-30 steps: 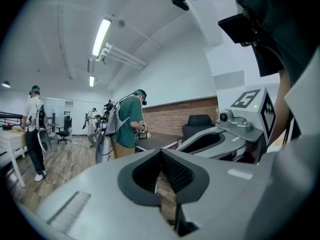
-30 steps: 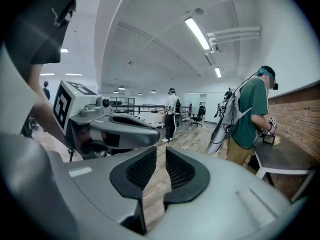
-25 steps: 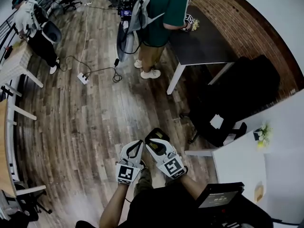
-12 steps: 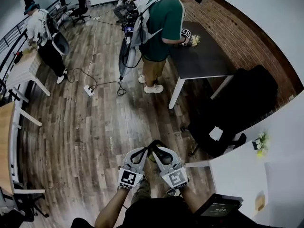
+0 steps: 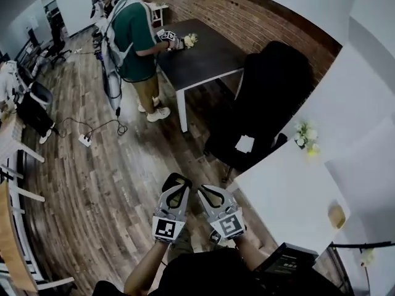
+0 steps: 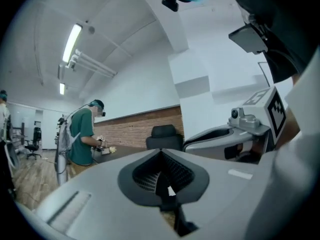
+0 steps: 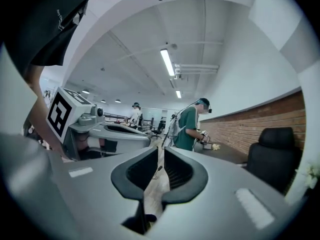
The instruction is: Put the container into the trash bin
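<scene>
No container and no trash bin show in any view. Both grippers are held side by side at waist height over the wooden floor, pointing roughly level. My left gripper has its dark pads meeting, with nothing between them. To its right, my right gripper keeps a narrow slit between its pads; its jaws are closing and nothing is between them. Each gripper appears at the edge of the other's view: the right gripper and the left gripper.
A black office chair stands just ahead on the right, next to a white table with small flowers. Farther off, a person in a green shirt works at a dark table by a brick wall. Cables and a power strip lie on the floor.
The view has swung round, so the chair and white table are now closer and more central. Both grippers moved along together and stay side by side.
</scene>
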Action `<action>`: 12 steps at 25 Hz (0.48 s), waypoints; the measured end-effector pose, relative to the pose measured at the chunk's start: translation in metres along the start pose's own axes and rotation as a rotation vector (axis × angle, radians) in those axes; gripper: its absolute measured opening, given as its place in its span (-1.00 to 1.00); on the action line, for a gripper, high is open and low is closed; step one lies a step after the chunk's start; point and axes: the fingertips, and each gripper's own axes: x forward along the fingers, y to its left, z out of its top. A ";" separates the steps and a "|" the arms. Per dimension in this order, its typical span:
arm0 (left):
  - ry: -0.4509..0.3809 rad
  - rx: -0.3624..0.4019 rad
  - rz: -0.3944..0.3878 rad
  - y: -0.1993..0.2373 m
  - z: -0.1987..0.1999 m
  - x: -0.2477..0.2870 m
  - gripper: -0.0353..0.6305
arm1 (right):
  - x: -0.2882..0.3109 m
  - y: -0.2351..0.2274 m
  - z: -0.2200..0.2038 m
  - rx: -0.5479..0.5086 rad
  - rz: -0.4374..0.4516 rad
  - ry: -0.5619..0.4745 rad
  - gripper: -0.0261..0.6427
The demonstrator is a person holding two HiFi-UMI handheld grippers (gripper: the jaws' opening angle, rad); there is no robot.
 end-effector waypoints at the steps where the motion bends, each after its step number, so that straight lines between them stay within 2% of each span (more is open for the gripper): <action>1: 0.001 -0.007 -0.025 -0.012 0.005 0.009 -0.89 | -0.011 -0.011 0.000 0.015 -0.019 -0.004 -0.77; 4: -0.009 0.030 -0.125 -0.059 0.016 0.043 -0.89 | -0.048 -0.054 -0.004 0.025 -0.110 -0.028 -0.79; 7: -0.052 0.073 -0.256 -0.114 0.031 0.069 -0.89 | -0.090 -0.089 -0.009 -0.021 -0.224 -0.035 -0.80; 12: -0.064 0.152 -0.374 -0.182 0.041 0.099 -0.89 | -0.145 -0.131 -0.019 -0.015 -0.326 -0.037 -0.80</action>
